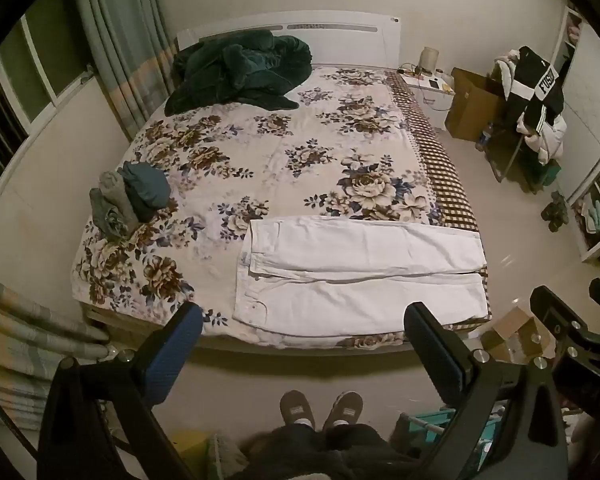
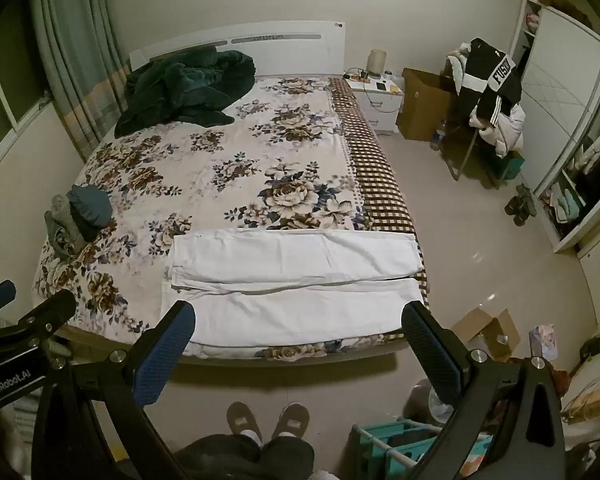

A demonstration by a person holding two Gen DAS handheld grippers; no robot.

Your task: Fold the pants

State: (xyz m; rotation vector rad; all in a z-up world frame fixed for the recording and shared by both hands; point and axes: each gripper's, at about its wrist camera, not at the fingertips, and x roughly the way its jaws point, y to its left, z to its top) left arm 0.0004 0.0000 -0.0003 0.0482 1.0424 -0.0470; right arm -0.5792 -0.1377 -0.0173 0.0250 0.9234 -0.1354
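White pants (image 1: pixel 360 276) matt cloth; floor (image 2: pixel 500 264) glossy tile.

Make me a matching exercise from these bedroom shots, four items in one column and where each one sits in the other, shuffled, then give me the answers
Items:
1. white pants
2. dark green blanket
3. small pile of folded clothes
4. black and white jacket

Places:
A. draped over a chair by the wardrobe
B. bunched up by the headboard
C. laid flat along the foot of the bed
D. near the bed's window-side edge

Pairs: 1-C, 2-B, 3-D, 4-A
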